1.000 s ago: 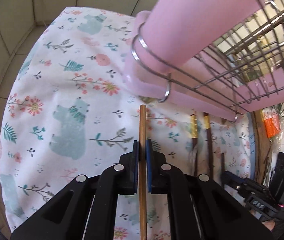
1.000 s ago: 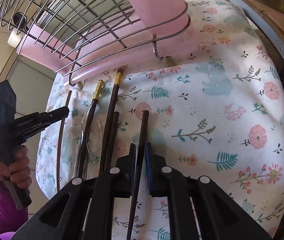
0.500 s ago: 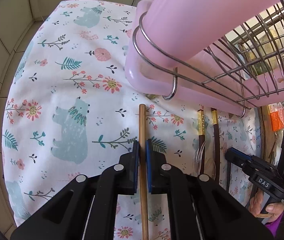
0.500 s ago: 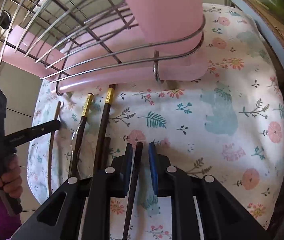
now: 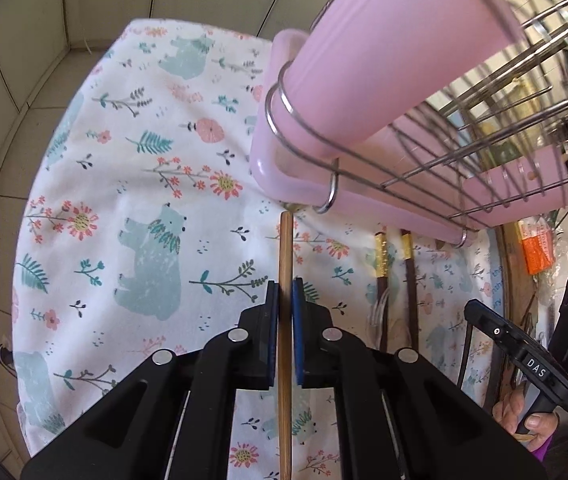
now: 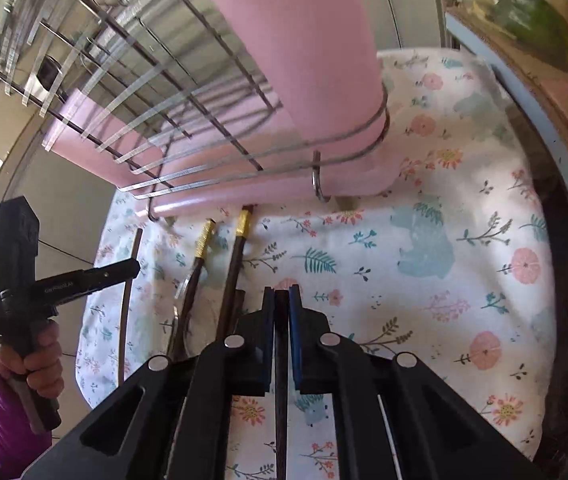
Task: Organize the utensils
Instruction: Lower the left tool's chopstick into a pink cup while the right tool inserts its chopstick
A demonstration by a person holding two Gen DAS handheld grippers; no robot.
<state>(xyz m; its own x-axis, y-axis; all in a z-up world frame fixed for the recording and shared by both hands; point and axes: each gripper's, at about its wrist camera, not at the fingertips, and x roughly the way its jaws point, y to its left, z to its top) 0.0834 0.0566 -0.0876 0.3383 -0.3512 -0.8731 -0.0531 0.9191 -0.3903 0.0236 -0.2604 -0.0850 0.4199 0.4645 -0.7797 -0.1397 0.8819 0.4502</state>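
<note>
Closing since earlier — right tongs (image 6: 280,300) now pinch dark chopstick (image 6: 281,360).

1. Support surface: white cloth (image 5: 132,184) with a bear, flower and leaf print, spread flat.
2. Pink drip tray (image 5: 284,184) sits on the cloth at the far side; wire rack (image 5: 443,184) stands on it.
3. Two dark chopsticks with gold bands (image 6: 240,256) lie side by side on the cloth, gold ends just short of the tray edge.
4. One thin brown stick (image 6: 128,296) lies to their left, near the cloth's edge, roughly parallel.
5. Something clear (image 6: 180,312) lies beside the gold-banded pair; can't identify it.
</note>
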